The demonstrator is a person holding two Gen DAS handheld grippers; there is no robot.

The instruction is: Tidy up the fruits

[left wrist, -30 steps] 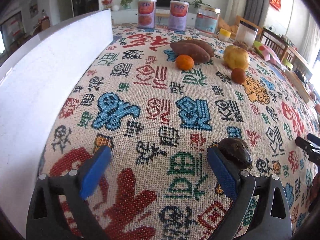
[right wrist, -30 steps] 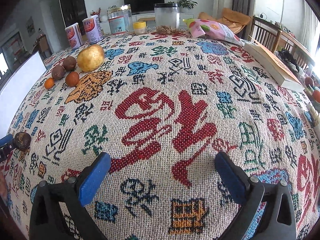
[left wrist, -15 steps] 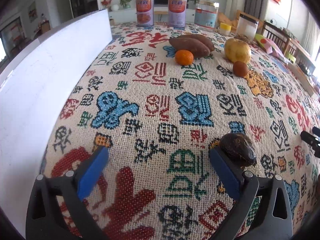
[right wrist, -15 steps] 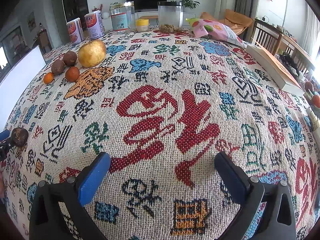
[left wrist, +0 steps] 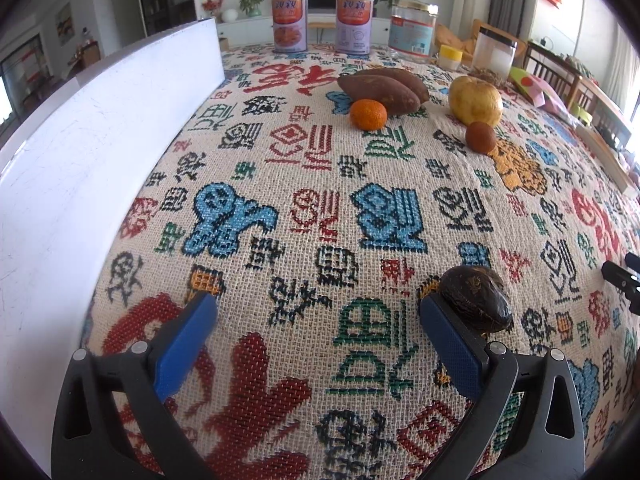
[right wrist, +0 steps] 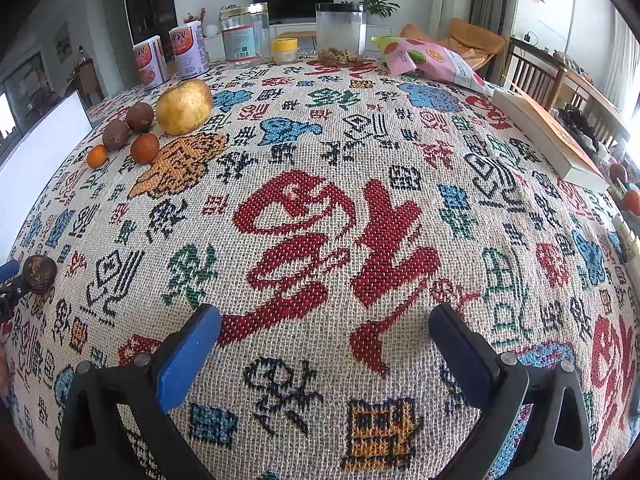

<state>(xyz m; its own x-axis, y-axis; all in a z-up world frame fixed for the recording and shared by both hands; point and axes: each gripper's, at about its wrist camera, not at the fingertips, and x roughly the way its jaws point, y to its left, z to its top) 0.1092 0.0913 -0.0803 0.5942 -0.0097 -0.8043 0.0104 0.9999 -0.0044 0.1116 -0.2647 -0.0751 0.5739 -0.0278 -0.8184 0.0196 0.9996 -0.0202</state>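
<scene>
My left gripper [left wrist: 318, 312] is open and empty, low over the patterned tablecloth. A dark avocado [left wrist: 476, 298] lies just outside its right finger [left wrist: 450, 344], touching or nearly so; it also shows in the right wrist view [right wrist: 39, 274]. Farther back lie two sweet potatoes [left wrist: 384, 86], a small orange [left wrist: 368, 114], a yellow pear [left wrist: 475, 100] and a brown round fruit [left wrist: 480, 137]. My right gripper [right wrist: 324, 338] is open and empty over bare cloth. In its view the pear [right wrist: 184, 107] and small fruits [right wrist: 144, 148] sit far left.
A white board [left wrist: 80, 152] stands along the table's left side. Two cans [left wrist: 352, 24], a glass jar [left wrist: 410, 34], a clear container [right wrist: 341, 32] and a small yellow-lidded jar [right wrist: 285, 50] line the far edge. A snack bag [right wrist: 432, 62] and book [right wrist: 548, 140] lie right.
The left gripper has drawn back slightly and tilted, so the far fruits sit lower in its view. The avocado stays by its right finger. The right gripper has barely moved.
</scene>
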